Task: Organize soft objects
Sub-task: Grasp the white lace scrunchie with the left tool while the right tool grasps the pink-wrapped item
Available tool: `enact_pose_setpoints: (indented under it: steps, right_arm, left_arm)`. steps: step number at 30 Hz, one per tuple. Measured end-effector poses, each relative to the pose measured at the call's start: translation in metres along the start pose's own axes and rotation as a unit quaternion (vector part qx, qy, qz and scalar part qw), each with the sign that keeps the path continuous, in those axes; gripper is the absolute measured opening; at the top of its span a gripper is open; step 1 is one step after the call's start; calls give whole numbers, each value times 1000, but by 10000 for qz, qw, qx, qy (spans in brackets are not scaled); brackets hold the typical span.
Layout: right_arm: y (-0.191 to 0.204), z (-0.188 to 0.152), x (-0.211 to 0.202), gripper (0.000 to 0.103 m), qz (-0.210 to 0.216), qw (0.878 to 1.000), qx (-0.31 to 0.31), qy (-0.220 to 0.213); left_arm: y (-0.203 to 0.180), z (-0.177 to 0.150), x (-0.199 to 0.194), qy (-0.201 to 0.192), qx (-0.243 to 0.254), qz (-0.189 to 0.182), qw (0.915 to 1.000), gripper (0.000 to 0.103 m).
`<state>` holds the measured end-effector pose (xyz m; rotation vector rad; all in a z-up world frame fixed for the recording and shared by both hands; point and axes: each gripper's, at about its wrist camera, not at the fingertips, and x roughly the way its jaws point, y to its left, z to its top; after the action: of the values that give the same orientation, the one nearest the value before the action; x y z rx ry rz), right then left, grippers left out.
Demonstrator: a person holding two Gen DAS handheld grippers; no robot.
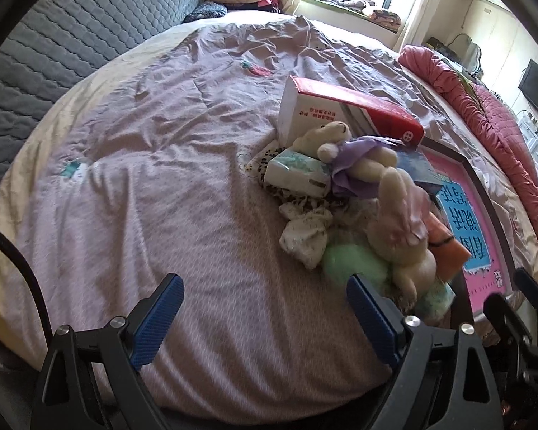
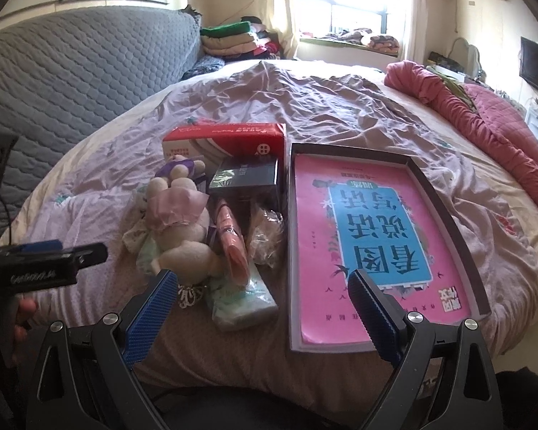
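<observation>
left gripper spread wide, empty, over bare lilac bedsheet near the bed's front edge. right gripper likewise wide, holding nothing, fingertips above a tissue pack and the near end of a shallow box with a pink book. plush rabbit heaped with socks, touching the box's left side, red carton behind.

I see strong daylight pouring from the far window, blown out to white glare. Bed evenly lit, soft shadows nearby. Fisheye bends edges; corners go black.
</observation>
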<state>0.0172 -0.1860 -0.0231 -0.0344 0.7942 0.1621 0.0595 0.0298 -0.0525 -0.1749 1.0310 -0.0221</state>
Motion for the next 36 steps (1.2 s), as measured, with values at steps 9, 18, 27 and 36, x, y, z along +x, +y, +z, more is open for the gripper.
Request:
enact_pose_setpoints:
  steps: [9,18,27,36]
  right_arm:
    - [4,5,20,96,144,9998,-168,22]
    - [4,11,44,72,242,9990,-363,70]
    - [18,15,72,19,511,9953,-723,379]
    - [11,17,68,12,869,9947,-475,263]
  left_arm:
    - [2,14,33,248,-120,-523,9982,75]
    - [1,26,48,281,-166,-951,9949,58]
    - [6,29,61,400,-277,-1207,9915,42]
    - [-1,33,66,406,-80,-1623,9859,11]
